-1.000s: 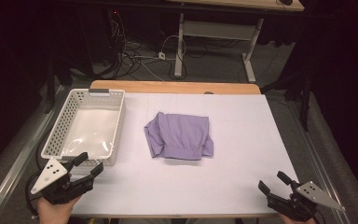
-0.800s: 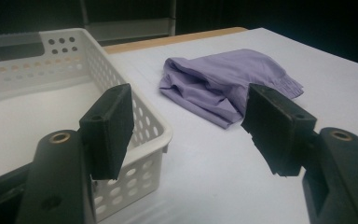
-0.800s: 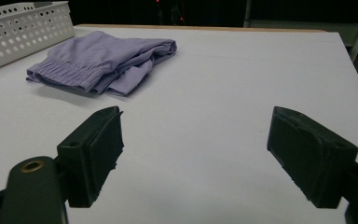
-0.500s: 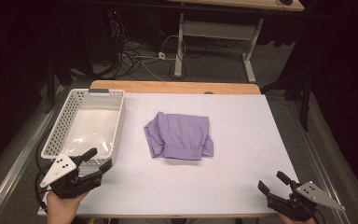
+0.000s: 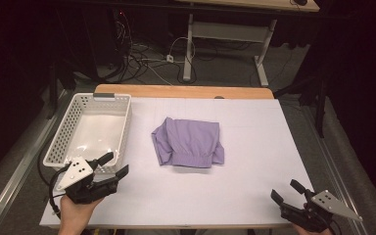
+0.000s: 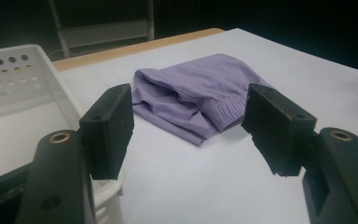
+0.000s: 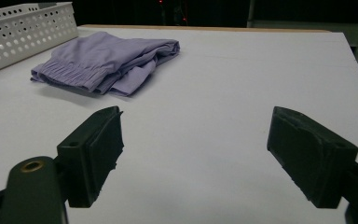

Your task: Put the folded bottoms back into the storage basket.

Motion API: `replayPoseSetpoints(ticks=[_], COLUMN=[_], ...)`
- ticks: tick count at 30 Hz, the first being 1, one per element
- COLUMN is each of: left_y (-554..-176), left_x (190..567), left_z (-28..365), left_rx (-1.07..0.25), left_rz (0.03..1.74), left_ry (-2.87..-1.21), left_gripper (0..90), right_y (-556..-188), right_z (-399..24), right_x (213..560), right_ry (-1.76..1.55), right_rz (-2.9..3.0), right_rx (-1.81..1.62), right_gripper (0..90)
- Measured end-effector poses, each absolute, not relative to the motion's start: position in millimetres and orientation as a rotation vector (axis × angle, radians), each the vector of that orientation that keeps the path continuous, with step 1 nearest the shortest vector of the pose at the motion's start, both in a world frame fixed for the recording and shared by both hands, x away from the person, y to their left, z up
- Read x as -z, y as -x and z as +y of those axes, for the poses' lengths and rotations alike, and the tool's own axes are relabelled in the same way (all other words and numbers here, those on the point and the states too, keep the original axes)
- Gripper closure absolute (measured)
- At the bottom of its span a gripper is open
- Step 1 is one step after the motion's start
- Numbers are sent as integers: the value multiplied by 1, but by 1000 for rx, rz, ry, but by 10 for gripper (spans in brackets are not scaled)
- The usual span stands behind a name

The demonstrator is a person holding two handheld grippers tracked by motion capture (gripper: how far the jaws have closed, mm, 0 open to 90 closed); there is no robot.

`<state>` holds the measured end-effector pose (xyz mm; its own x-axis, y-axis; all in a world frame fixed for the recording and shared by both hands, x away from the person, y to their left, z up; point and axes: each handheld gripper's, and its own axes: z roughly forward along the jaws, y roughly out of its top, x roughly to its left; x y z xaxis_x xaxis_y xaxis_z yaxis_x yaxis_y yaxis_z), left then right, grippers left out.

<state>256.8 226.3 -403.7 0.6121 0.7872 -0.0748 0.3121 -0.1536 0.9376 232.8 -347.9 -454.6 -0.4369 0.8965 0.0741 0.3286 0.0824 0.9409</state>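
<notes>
1. The left tongs (image 5: 113, 165) are held in a hand (image 5: 73, 215) at the near left of the table (image 5: 254, 147), jaws spread wide with nothing between them, aimed up and to the right toward the cloth.
2. The right tongs (image 5: 286, 191) are seen at the near right corner, jaws also spread wide and empty, aimed up and to the left.
3. A folded purple garment (image 5: 188, 142) is laid flat around the middle of the table, well apart from both tongs. Its ribbed elastic band is turned toward the near edge, and the long side is run roughly left to right.
4. A white perforated basket (image 5: 63, 142) is set at the left, its long side run front to back; its near end is just beside the left tongs.
5. No readable writing or label can be made out on anything.
6. Bare white tabletop is left all around the garment, most of it on the right and along the near edge.
</notes>
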Motion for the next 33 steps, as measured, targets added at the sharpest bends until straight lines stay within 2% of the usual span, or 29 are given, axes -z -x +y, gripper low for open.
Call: replayPoseSetpoints(ticks=[33], left_y=[-276], left_x=[402], left_z=[174], left_rx=[-432], left_rz=[804], left_ry=[-1796], left_gripper=[321], right_y=[-234], right_z=[-348], right_x=[455], right_ry=[-1201], right_rz=[1833], right_rx=[-1373], right_gripper=[184])
